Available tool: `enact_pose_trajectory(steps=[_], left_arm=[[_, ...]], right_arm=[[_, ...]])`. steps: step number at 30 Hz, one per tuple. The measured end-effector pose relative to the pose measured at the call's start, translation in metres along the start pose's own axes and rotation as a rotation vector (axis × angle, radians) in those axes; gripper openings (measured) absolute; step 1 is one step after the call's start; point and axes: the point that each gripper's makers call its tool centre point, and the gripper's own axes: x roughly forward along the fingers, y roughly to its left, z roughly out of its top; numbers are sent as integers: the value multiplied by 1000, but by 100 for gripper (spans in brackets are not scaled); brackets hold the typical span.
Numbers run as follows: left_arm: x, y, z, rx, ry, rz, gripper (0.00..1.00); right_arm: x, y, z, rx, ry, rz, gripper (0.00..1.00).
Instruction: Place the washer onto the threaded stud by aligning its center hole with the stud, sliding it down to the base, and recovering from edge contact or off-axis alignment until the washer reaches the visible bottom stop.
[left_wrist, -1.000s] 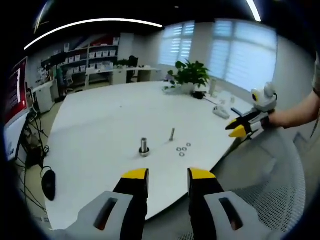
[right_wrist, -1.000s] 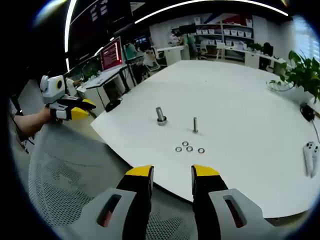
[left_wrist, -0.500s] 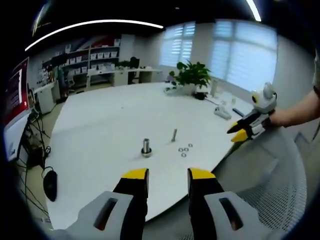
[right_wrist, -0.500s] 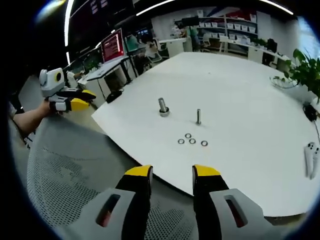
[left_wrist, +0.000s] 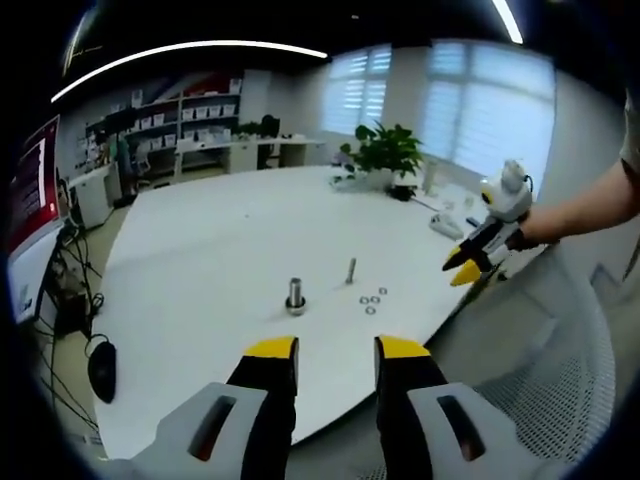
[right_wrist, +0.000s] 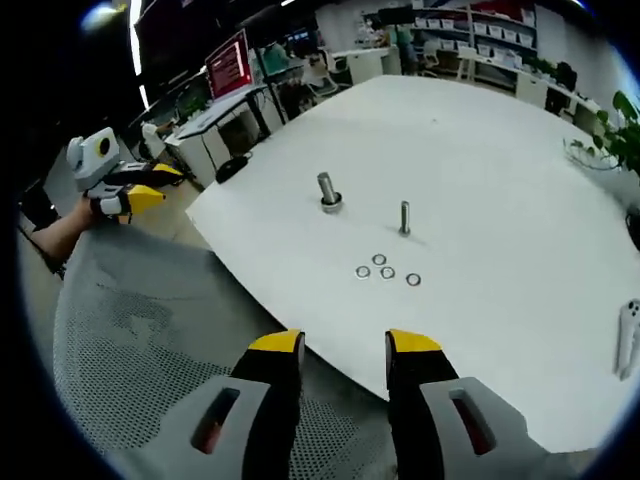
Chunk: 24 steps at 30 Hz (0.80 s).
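On the white table (left_wrist: 210, 250) stand a thick stud on a nut base (left_wrist: 296, 296) and a thin threaded stud (left_wrist: 351, 270). Several small washers (left_wrist: 371, 299) lie beside the thin stud. In the right gripper view the thick stud (right_wrist: 327, 192), thin stud (right_wrist: 405, 217) and washers (right_wrist: 386, 271) lie ahead. My left gripper (left_wrist: 335, 350) is open over the table's near edge, holding nothing. My right gripper (right_wrist: 342, 345) is open above a mesh chair, short of the table edge. Each gripper appears in the other's view: the right gripper (left_wrist: 468, 265), the left gripper (right_wrist: 135, 185).
A grey mesh chair back (right_wrist: 150, 330) lies under my right gripper, seen also as a mesh chair (left_wrist: 560, 370). A potted plant (left_wrist: 385, 150) and small devices (left_wrist: 445, 225) sit at the table's far side. A monitor (right_wrist: 230, 75) and desks stand behind.
My right gripper has moved in toward the table and tipped downward; the studs and washers sit higher in its view. The left gripper has barely moved.
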Motion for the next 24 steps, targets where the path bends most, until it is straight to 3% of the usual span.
enact_pose_trajectory(steps=[5, 9, 16, 17, 21, 24], left_arm=[[1, -3, -2, 10, 12, -14, 27], [0, 0, 0, -6, 0, -6, 27], [0, -1, -1, -2, 4, -8, 27], [0, 0, -1, -6, 3, -6, 26], [0, 0, -2, -8, 6, -4, 26], [0, 0, -2, -5, 10, -2, 26]], right_arm=[[27, -16, 5, -17, 34, -5, 35], [45, -31, -6, -83, 125, -29, 35], [63, -48, 1, -78, 137, -72, 35], [67, -50, 6, -98, 121, -79, 34], [77, -56, 4, -201, 184, -90, 32], [85, -59, 5, -212, 204, -91, 31]])
